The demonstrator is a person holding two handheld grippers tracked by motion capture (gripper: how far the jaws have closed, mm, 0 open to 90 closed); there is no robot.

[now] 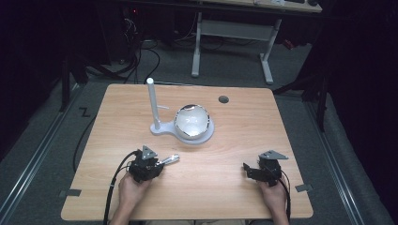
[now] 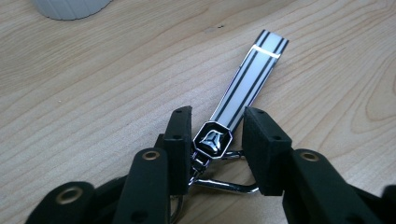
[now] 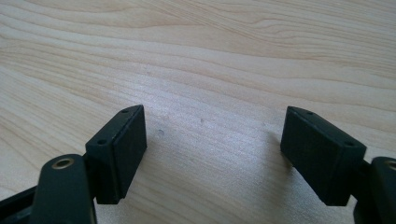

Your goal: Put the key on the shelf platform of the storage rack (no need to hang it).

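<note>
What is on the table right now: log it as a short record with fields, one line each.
surface: wooden table
left claw: jaws set around a striped metal key fob, a gap visible beside its emblem
key fob position: flat on the table, strip pointing away from the claw, wire ring at its near end
right claw: open wide over bare wood
centre of table: white stand with an upright post beside a shiny dome
hands: one on each claw, at the near edge

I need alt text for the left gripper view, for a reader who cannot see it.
A hand-held gripper has its two black jaws on either side of a silver key fob with black stripes, lying on a light wooden table. A white base shows top left.
</note>
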